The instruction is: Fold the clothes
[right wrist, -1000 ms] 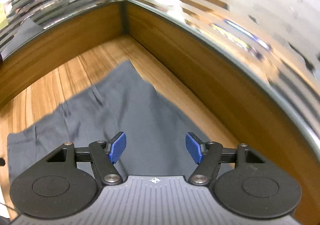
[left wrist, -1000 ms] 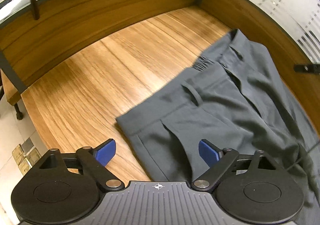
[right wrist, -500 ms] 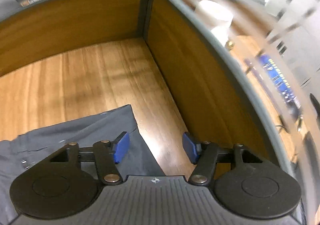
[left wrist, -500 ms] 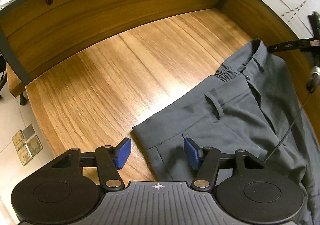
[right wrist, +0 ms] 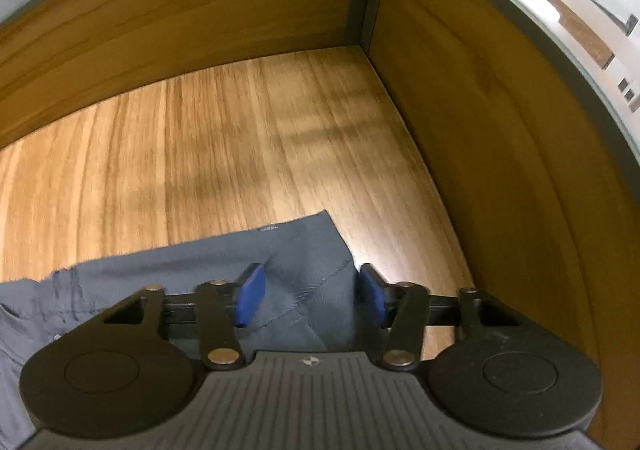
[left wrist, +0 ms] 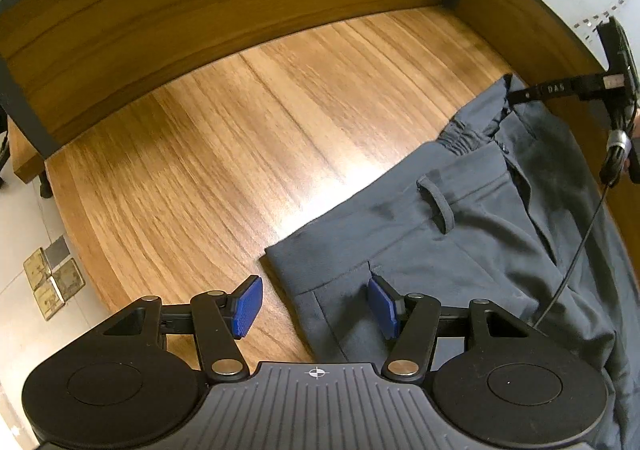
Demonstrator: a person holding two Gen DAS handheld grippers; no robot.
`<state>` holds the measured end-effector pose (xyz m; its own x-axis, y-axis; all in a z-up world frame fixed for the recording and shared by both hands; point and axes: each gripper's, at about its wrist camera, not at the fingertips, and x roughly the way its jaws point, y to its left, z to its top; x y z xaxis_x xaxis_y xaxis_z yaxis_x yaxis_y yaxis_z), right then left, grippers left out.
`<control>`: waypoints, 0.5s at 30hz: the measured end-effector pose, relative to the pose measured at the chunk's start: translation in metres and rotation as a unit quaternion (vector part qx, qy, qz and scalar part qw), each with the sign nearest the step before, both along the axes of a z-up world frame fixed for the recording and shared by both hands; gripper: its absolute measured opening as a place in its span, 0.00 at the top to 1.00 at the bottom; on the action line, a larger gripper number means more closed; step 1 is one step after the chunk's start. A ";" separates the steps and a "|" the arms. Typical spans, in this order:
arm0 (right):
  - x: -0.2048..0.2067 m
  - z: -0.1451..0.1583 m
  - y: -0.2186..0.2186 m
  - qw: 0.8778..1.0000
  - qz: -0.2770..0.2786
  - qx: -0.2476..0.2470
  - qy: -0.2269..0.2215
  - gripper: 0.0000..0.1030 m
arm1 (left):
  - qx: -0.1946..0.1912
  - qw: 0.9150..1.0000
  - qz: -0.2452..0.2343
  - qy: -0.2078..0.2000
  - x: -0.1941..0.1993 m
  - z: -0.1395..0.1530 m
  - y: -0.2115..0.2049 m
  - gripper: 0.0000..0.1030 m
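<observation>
Grey suiting fabric — a pair of trousers [left wrist: 472, 250] — is spread flat on the wooden table [left wrist: 248, 138], waistband end toward the far corner where two wood side panels [right wrist: 480, 154] meet, legs running off toward the near edge.

The left gripper [left wrist: 316, 304] is held partly open over the near corner of the waistband; one blue pad sits over bare wood, the other over cloth, and nothing is pinched yet. The right gripper [right wrist: 310, 300] is closing at the opposite waistband corner, with cloth seen between the jaws but no squeeze visible so far (so it's counted as open for now).

What could go wrong, as a guess:
- Only the top layer could be caught at either corner, since the trousers are doubled there — then the fold gets dragged apart instead of lifted clean.
- The left pad over wood could slide under nothing and the corner could be missed altogether.
- The right corner is just beside the side panel, so a finger could be knocked against it.
- A thin black cable [left wrist: 576, 246] is draped over the trousers in the left view; it could be snagged.

Writing: some white lettering is seen on the black bar [left wrist: 560, 88] at the far waistband — roughly "DAS", not clearly readable. A tiny tag [right wrist: 269, 228] is stitched on the waistband edge, too small to be read.
</observation>
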<state>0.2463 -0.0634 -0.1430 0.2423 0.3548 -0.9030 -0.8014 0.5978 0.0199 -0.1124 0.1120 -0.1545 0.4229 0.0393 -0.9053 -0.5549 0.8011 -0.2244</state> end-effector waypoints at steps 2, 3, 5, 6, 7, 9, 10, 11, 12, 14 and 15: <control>-0.001 0.003 0.001 1.000 -0.011 -0.003 0.003 0.67 | -0.003 1.000 0.000 0.001 0.002 -0.003 0.000 0.41; -0.003 0.005 0.002 1.000 -0.014 -0.008 -0.005 0.78 | -0.005 1.000 0.001 0.001 0.002 -0.005 0.001 0.41; -0.007 0.009 0.007 0.999 -0.015 -0.016 -0.026 0.92 | -0.002 1.000 -0.002 -0.003 0.004 -0.004 0.000 0.49; -0.009 0.010 0.011 0.999 -0.013 -0.018 -0.038 0.92 | 0.000 1.000 -0.003 -0.005 0.005 -0.004 -0.001 0.56; -0.011 0.013 0.011 0.999 -0.012 -0.014 -0.046 0.92 | 0.003 1.000 -0.005 -0.003 0.005 -0.003 -0.002 0.59; -0.015 0.018 0.012 0.998 -0.008 -0.011 -0.065 0.92 | 0.009 1.000 -0.005 -0.001 0.006 -0.003 -0.004 0.71; -0.017 0.020 0.013 0.997 -0.004 -0.012 -0.075 0.92 | 0.009 1.000 -0.001 -0.002 0.006 -0.002 -0.005 0.73; -0.019 0.022 0.014 0.996 -0.001 -0.012 -0.084 0.92 | 0.009 1.000 0.005 -0.006 0.004 0.001 -0.005 0.76; -0.021 0.024 0.015 0.996 0.001 -0.012 -0.093 0.92 | 0.012 1.000 0.010 -0.009 0.002 0.003 -0.007 0.77; -0.024 0.027 0.020 0.994 0.005 -0.011 -0.112 0.92 | 0.032 0.999 0.011 -0.017 0.000 0.011 -0.010 0.78; -0.024 0.028 0.023 0.993 0.006 -0.010 -0.121 0.92 | 0.044 0.999 0.010 -0.021 -0.001 0.016 -0.011 0.78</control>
